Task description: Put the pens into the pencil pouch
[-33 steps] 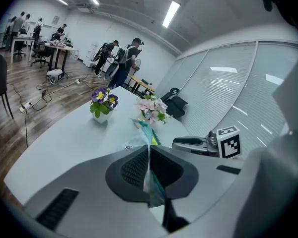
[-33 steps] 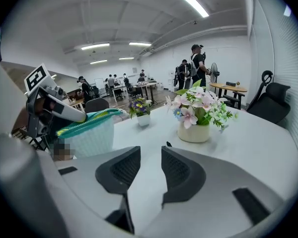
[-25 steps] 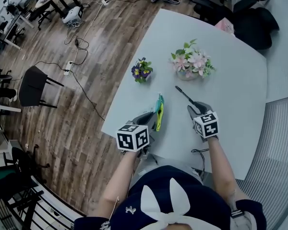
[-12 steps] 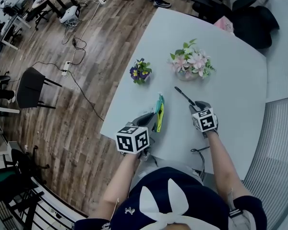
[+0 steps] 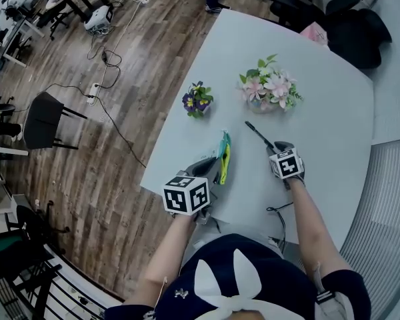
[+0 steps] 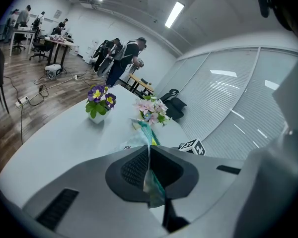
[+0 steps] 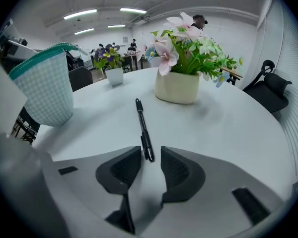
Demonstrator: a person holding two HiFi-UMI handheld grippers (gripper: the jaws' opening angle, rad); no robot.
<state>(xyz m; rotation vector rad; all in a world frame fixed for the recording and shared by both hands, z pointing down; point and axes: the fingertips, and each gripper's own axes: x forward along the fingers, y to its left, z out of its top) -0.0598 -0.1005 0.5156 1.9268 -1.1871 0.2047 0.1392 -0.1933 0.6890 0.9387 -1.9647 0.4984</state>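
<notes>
Jaws of left gripper [image 6: 149, 170] clenched on the edge of the teal-trimmed checked fabric pencil pouch [image 6: 148, 133], held up over the pale grey table [image 5: 333, 132]. Right gripper [image 7: 150, 165] jaws released, straddling the near end of the slim black pen [image 7: 143, 128] lying flat, pads not touching it. Beyond: cream pot of pink flowers [image 7: 178, 86]. Risk: an end-only grab could let the pen pivot or slip, and the one-edge hold leaves the pouch floppy, so the pen may miss the mouth.

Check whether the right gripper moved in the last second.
Yes. The right gripper has closed in on the pen, toward the flower pot; its open jaws now flank the pen's near end.
</notes>
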